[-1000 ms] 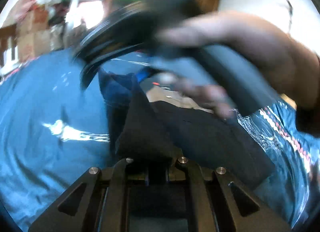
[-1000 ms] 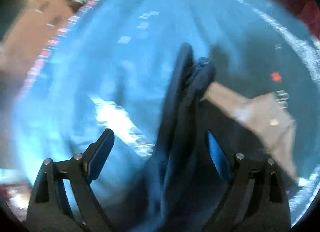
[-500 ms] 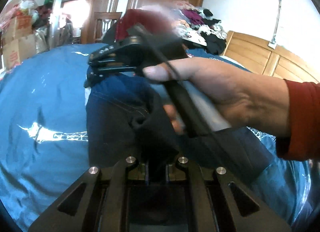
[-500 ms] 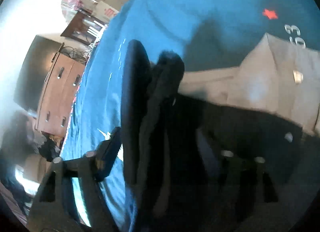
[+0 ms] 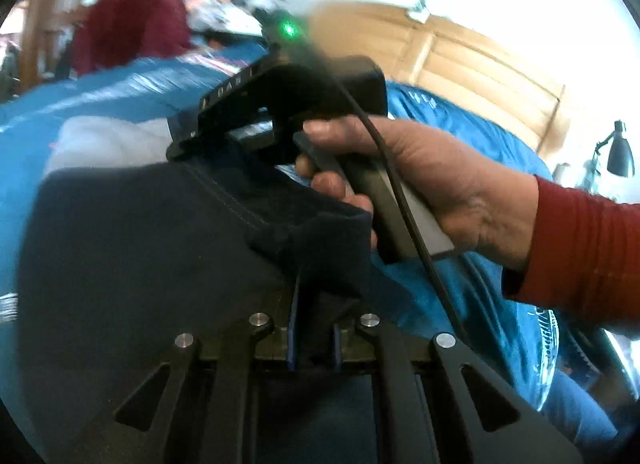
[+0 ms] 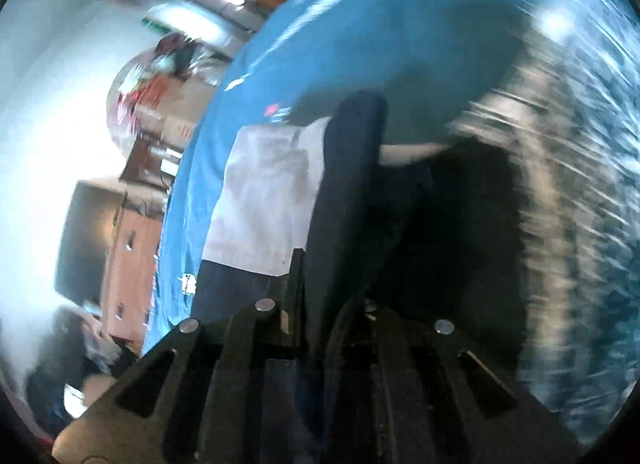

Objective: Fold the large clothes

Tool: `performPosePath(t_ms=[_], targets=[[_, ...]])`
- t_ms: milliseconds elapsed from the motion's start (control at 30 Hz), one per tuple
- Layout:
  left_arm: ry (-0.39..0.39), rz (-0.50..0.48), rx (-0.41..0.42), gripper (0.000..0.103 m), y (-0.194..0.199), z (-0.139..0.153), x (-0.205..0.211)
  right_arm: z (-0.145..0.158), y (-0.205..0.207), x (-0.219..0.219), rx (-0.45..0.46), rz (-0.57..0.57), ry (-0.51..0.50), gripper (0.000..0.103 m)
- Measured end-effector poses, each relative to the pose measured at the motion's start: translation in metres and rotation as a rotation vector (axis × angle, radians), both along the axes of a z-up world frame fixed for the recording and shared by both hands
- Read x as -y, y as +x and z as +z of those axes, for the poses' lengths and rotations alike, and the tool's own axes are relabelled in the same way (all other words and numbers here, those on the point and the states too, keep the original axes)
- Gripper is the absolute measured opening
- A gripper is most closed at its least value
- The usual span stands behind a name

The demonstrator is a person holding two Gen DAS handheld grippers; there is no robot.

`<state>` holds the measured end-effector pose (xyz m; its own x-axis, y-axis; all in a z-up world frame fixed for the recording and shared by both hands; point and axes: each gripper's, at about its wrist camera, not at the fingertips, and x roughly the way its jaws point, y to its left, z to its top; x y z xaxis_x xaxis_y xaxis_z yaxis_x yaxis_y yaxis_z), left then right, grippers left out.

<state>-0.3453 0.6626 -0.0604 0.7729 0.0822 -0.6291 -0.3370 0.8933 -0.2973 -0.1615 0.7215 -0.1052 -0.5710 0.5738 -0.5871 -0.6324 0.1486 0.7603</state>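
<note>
Blue bedspread (image 5: 472,135) | left tongs (image 5: 314,328) pinching dark jeans (image 5: 140,248) | right tongs (image 6: 316,304) pinching jeans' edge

The garment (image 5: 132,248) is dark navy with paler stitching along a seam, lying on a bright blue bed cover (image 5: 472,135) printed with white marks, beside a white folded cloth (image 6: 268,199), while the sleeve (image 5: 588,248) is ribbed red and the headboard (image 5: 472,59) honey-brown wood.
</note>
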Motion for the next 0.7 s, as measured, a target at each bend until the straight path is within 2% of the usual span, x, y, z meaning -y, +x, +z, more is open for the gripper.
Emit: performPosePath(t_ms=[67,167,267,400,467,500,533,600,700], targets=[[-0.018,-0.028,-0.015,0.014,0.021,-0.008,0.009,-0.017,0.016,0.000,-0.015,-0.005,-0.035,0.009],[-0.028,-0.029,-0.051,0.019,0.043,-0.019,0.013,-0.026,0.030,-0.005,-0.026,0.010,-0.039,0.009],[-0.023,-0.022,-0.069,0.022,0.051,-0.024,0.016,-0.027,0.035,-0.004,-0.060,0.006,-0.036,0.010],[-0.020,-0.028,-0.106,0.026,0.053,-0.033,0.018,-0.034,0.046,0.012,-0.126,0.016,-0.069,0.019],[-0.014,-0.038,-0.111,0.027,0.043,-0.027,0.028,-0.026,0.044,0.024,-0.115,0.032,-0.084,0.024],[-0.012,-0.041,-0.101,0.027,0.035,-0.022,0.032,-0.020,0.039,0.035,-0.097,0.051,-0.087,0.030],[-0.001,-0.045,-0.081,0.029,0.019,-0.009,0.041,-0.017,0.041,0.044,-0.081,0.063,-0.089,0.036],[0.021,-0.036,-0.050,0.035,-0.012,0.008,0.054,-0.011,0.037,0.069,-0.067,0.092,-0.093,0.042],[0.064,0.028,-0.012,0.042,-0.077,0.034,0.068,-0.005,0.027,0.107,-0.086,0.095,-0.086,0.046]])
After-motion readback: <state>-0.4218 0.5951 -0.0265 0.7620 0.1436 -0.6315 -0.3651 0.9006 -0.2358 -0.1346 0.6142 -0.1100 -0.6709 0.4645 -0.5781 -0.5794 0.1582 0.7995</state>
